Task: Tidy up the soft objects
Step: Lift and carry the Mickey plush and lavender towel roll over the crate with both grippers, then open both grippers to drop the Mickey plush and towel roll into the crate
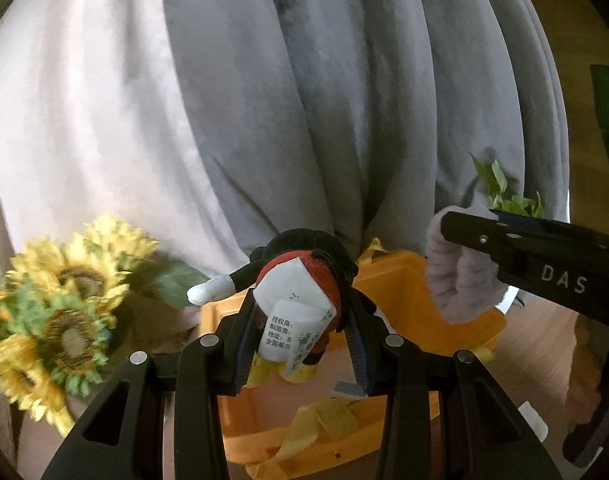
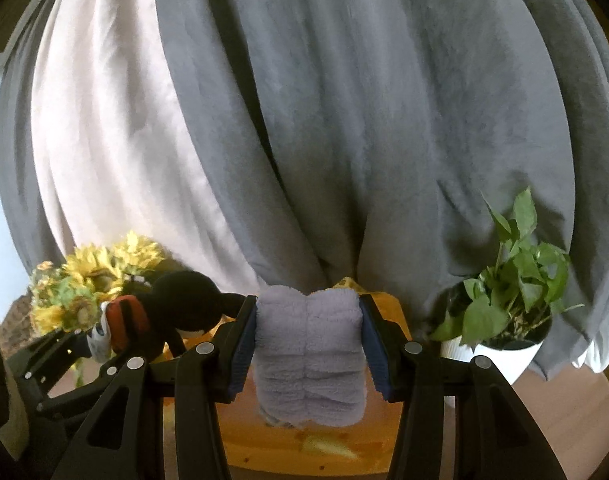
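Transfer step: plush toy (image 1: 300,280) is clamped in left tongs (image 1: 300,344), folded towel (image 2: 308,356) in right tongs (image 2: 308,352), both above yellow bin (image 1: 400,280). Next: lowering req'd, then release.

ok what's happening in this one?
A person is working two handheld grippers, each shut on a soft item above an orange bin. The left gripper holds a black and red plush toy with its white tag facing the camera. The right gripper holds a folded lavender towel squeezed between its fingers. Neither item is in the bin yet. Sunflowers stand to the left, a potted plant to the right, curtains behind.
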`<state>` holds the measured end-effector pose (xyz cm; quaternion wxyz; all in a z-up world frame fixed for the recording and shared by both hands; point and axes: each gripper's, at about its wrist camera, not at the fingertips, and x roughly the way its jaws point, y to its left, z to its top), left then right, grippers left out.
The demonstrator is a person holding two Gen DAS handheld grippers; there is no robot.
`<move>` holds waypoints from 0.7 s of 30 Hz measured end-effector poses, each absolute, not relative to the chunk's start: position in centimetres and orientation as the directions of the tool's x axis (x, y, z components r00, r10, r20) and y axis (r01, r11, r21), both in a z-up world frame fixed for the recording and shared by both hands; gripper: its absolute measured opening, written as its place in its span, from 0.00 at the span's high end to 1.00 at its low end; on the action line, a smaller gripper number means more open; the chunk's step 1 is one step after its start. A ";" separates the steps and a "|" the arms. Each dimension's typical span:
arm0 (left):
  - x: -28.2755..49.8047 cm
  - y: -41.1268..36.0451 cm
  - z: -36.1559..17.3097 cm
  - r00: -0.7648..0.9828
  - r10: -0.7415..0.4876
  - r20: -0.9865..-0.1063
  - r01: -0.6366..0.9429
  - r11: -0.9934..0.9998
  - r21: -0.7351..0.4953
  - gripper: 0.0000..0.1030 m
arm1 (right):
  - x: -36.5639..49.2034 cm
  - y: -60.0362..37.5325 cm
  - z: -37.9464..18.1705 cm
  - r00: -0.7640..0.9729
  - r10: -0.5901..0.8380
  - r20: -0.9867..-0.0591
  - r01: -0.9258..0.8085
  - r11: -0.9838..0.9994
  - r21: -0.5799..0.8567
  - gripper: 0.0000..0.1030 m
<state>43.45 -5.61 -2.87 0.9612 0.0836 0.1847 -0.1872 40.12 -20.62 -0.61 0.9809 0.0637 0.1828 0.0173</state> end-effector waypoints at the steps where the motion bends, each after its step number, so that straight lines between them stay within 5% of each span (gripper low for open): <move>1: 44.0 -5.7 -3.1 0.853 -0.341 -0.396 0.404 0.911 0.086 0.61 | 40.7 -20.7 -0.8 0.930 0.058 -0.363 -0.010 0.991 0.131 0.52; 17: 49.5 -8.7 -7.4 0.752 -0.368 -0.547 0.521 0.841 0.150 0.59 | 46.8 -20.9 -5.9 0.865 0.067 -0.497 -0.001 0.991 0.130 0.51; 21: 49.9 -8.6 -7.6 0.757 -0.349 -0.553 0.510 0.845 0.165 0.40 | 47.7 -21.1 -6.7 0.850 0.074 -0.521 -0.001 0.990 0.138 0.44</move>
